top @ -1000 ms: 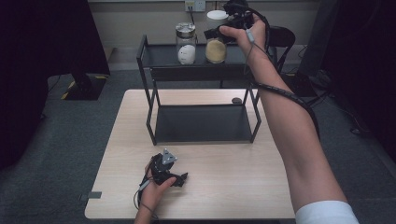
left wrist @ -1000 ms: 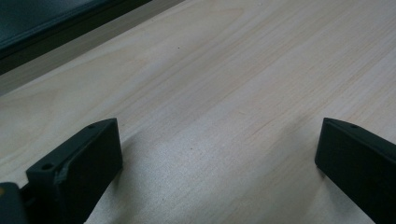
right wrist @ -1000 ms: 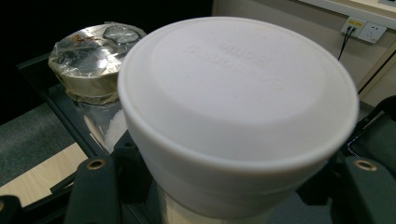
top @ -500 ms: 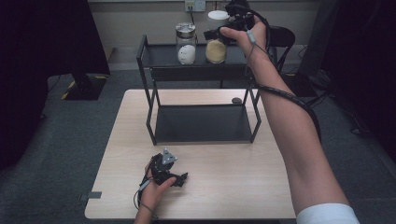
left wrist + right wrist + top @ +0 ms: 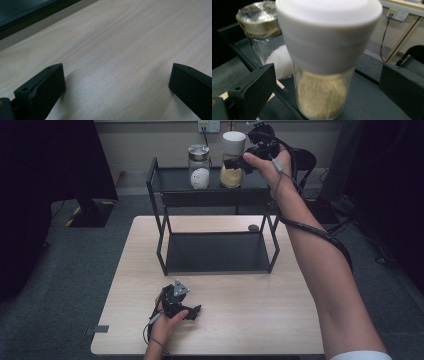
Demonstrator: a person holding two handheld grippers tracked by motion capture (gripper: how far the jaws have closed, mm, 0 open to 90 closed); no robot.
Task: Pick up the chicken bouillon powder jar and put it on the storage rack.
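Observation:
A glass jar with a white lid (image 5: 233, 160) (image 5: 324, 62), partly filled with tan powder, stands upright on the top shelf of a black metal rack (image 5: 210, 196). My right gripper (image 5: 239, 163) (image 5: 327, 75) is at its right side. Its jaws have just been opening and now stand wide on either side of the jar without touching it. A second jar with a metal lid (image 5: 199, 167) (image 5: 262, 30), holding white powder, stands just left of it. My left gripper (image 5: 194, 310) (image 5: 116, 75) rests open on the wooden table (image 5: 260, 320) with nothing between its jaws.
The rack's lower shelf (image 5: 215, 252) sits on the table's far half. A small dark round object (image 5: 253, 227) lies by the rack's right rear leg. Behind the rack are a wall with a socket (image 5: 209, 126) and a dark chair (image 5: 306, 160).
The right gripper has released the white-lidded jar, its jaws now spread around it, and the hand has shifted slightly down. The left hand has not moved.

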